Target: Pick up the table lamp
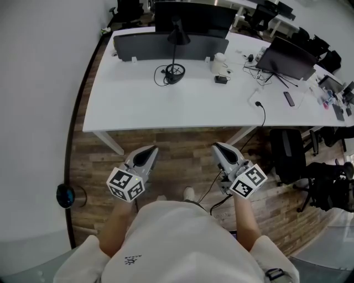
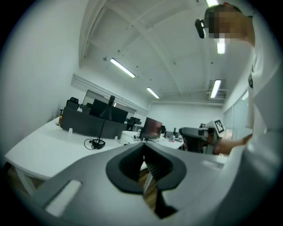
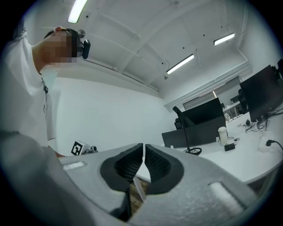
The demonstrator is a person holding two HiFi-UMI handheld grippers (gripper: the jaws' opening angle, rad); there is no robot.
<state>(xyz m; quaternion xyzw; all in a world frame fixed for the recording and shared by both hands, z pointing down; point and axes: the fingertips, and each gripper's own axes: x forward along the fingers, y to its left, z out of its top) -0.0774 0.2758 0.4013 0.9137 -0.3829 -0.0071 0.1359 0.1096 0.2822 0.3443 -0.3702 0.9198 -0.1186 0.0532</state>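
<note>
A black table lamp [image 1: 175,50] with a thin stem and round base stands at the back of the white desk [image 1: 138,105], its cord coiled beside it. It shows small in the left gripper view as the lamp [image 2: 102,126] and in the right gripper view as the lamp [image 3: 185,132]. My left gripper [image 1: 149,150] and right gripper [image 1: 219,148] are held level in front of the desk's near edge, well short of the lamp. Both are shut with nothing between the jaws, as seen at the left gripper [image 2: 143,145] and the right gripper [image 3: 143,146].
A dark divider panel [image 1: 168,45] and a monitor [image 1: 193,16] stand behind the lamp. A white cup-like object [image 1: 219,62], a small black box [image 1: 221,79], a second monitor [image 1: 287,58], cables and a phone [image 1: 289,99] lie to the right. Black office chairs [image 1: 310,166] stand at the right.
</note>
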